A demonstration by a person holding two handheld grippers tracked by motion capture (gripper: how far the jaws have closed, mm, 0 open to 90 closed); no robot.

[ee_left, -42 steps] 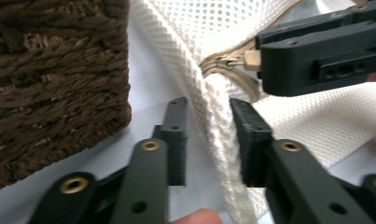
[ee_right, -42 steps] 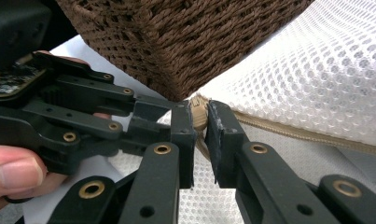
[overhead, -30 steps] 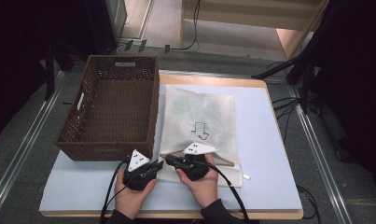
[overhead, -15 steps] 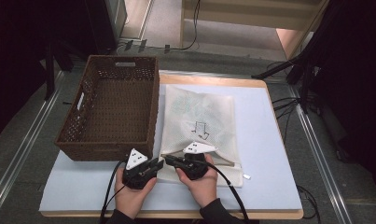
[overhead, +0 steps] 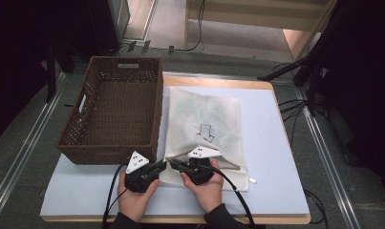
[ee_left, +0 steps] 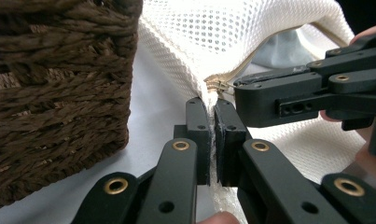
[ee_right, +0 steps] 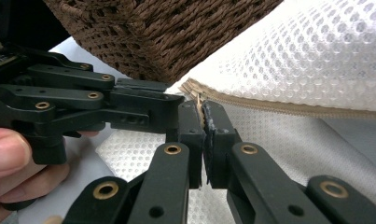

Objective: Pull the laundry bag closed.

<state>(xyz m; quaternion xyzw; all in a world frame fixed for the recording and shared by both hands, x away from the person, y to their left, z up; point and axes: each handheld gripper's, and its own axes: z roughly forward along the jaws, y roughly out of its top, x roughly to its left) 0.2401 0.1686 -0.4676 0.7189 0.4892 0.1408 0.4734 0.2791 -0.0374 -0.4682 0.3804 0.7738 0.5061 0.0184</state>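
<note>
Little has shifted since the earlier frames: both hands sit where they were at the near left corner of the mesh bag, and the left gripper's jaws, which had eased apart a touch, have just been closing again on the fabric between them.

From the high view, the white mesh bag (overhead: 204, 129) lies flat on the pale table (overhead: 276, 143), just right of the brown wicker basket (overhead: 113, 114), its near end at the grippers. The left gripper (overhead: 162, 165) and right gripper (overhead: 173, 163) meet tip to tip at the bag's near left corner, each held in a hand.

Along the left gripper view, the left gripper (ee_left: 212, 109) has its jaws pressed together on the bag's (ee_left: 232, 32) edge, right below the zipper's end (ee_left: 218, 85). The right gripper (ee_left: 239, 91) comes in from the right, its tip at that same zipper end. The basket (ee_left: 59, 70) stands at the left.

Along the right gripper view, the right gripper (ee_right: 202, 112) is clamped narrow on a small piece at the end of the tan zipper (ee_right: 269, 106), likely the pull. The left gripper (ee_right: 174, 102) reaches in from the left, touching the same corner, with the basket (ee_right: 167, 32) beyond.
</note>
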